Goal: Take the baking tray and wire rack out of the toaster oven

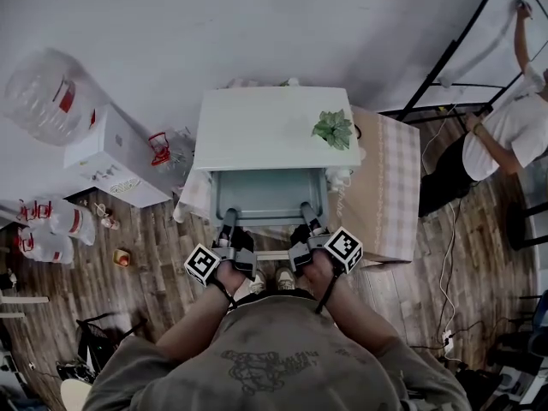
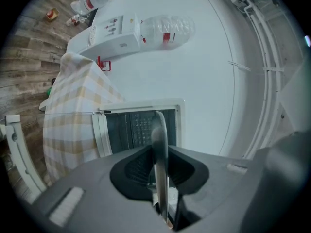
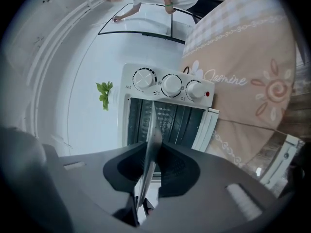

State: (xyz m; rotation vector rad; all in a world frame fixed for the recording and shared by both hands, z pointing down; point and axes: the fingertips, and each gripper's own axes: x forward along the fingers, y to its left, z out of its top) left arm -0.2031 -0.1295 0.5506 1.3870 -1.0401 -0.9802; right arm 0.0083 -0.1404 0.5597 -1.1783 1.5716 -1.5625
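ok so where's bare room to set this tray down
Bare: the toaster oven's white top left of the plant, and the checked cloth right of the oven. Crowded: the floor at left, with bottles and the water dispenser.

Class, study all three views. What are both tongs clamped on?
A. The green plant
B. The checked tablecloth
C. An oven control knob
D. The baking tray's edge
D: each gripper view shows a thin metal edge pinched between the jaws, and the head view shows left tongs and right tongs on the baking tray jutting from the toaster oven.
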